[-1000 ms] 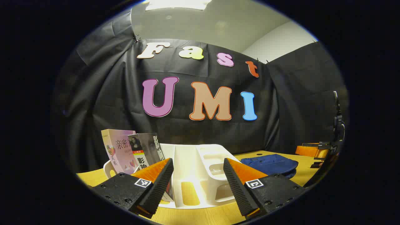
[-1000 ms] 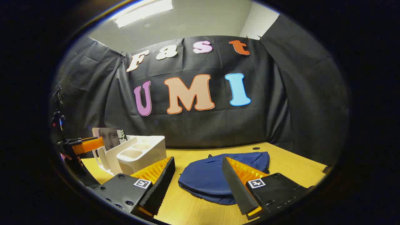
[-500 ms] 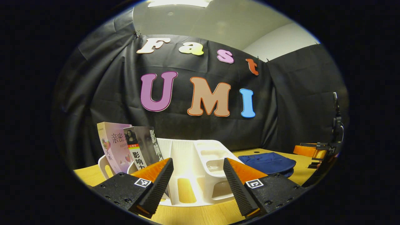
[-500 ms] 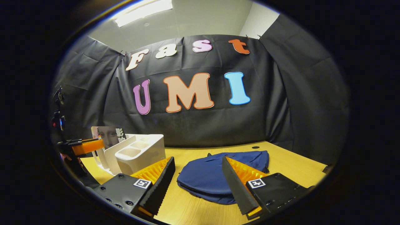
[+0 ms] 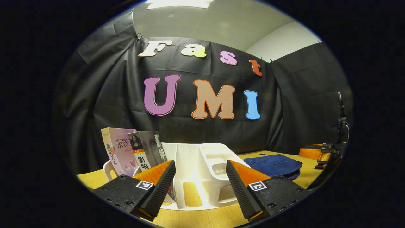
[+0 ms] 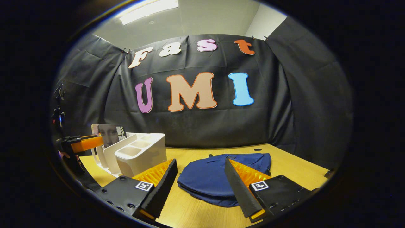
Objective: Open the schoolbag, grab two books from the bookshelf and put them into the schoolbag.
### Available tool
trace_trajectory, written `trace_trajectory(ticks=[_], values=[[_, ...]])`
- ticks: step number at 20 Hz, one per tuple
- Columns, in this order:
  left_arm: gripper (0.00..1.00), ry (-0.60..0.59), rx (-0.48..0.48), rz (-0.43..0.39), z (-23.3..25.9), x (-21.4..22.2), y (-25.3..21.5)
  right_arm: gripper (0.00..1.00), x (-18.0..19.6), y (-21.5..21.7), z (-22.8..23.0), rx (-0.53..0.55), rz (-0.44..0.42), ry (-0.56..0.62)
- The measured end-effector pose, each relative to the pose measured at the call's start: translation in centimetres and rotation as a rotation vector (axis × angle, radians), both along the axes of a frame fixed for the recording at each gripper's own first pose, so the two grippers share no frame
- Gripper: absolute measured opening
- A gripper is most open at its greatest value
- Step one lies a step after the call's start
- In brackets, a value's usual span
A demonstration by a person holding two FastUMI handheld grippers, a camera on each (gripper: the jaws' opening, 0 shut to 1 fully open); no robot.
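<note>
In the left gripper view, the left hand-held gripper (image 5: 201, 177) is hovering with its fingers spread wide, gripping nothing, just in front of a white bookshelf (image 5: 202, 171) standing on the wooden counter (image 5: 202, 218). Two books are standing tilted in its left compartment: a pink book (image 5: 118, 150) and a dark book (image 5: 145, 148) touching it. In the right gripper view, the right hand-held gripper (image 6: 201, 177) is likewise hanging spread apart and empty above a blue schoolbag (image 6: 215, 177), which is lying flat on the counter, to the right of the bookshelf.
</note>
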State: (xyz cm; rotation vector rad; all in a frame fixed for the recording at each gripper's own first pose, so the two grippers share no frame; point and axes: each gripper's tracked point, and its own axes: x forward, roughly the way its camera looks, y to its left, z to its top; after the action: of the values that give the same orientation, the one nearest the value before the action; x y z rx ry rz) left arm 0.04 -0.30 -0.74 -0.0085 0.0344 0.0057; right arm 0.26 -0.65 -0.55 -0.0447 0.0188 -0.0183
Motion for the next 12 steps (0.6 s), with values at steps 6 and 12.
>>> trace_trajectory(ticks=[6, 12], values=[[0.93, 0.005, 0.014, 0.005, 0.1, 0.0, 0.3, 0.96, 0.4, -1.3, 0.7, -0.130, 0.002, 0.035], [0.93, 0.028, 0.009, -0.009, -0.6, 0.1, -0.1, 0.96, 2.1, 0.4, -1.8, -0.385, 0.107, 0.212]])
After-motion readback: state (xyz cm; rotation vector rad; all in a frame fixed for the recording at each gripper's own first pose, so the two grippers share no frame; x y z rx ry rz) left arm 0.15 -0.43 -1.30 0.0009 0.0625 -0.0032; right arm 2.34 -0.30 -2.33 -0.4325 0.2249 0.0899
